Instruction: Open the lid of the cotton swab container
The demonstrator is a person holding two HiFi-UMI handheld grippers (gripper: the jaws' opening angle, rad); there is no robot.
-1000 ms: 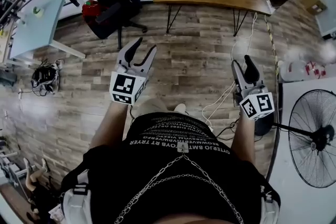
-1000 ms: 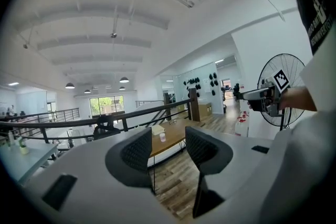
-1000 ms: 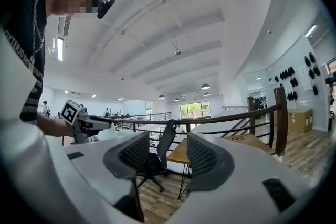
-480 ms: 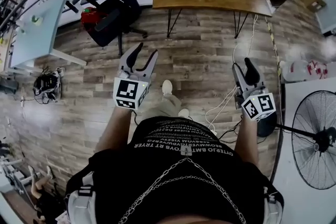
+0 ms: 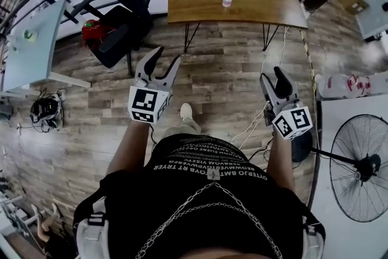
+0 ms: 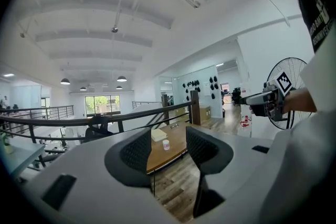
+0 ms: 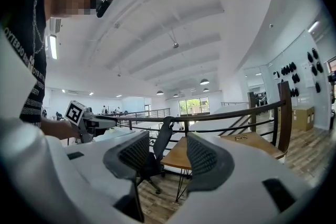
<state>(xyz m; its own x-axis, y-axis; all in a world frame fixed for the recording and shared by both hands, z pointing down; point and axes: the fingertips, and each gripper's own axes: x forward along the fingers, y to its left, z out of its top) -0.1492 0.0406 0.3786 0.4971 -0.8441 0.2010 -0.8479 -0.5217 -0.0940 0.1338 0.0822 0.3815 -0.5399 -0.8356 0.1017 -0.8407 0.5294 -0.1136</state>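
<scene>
We are holding the left tool (image 5: 165, 59) and the right tool (image 5: 271, 74) over the floor (image 5: 224, 76), both with jaws apart and empty. The cotton swab container (image 5: 227, 0) is standing on the counter (image 5: 267, 0) well ahead, too small for us to make out its contents. Compared with a second ago, the counter is sitting lower in the head view.

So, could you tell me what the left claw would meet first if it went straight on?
Probably the wooden table, near the small white container on it; nothing stands between the open left claw and that table, though depth is hard to judge.
</scene>
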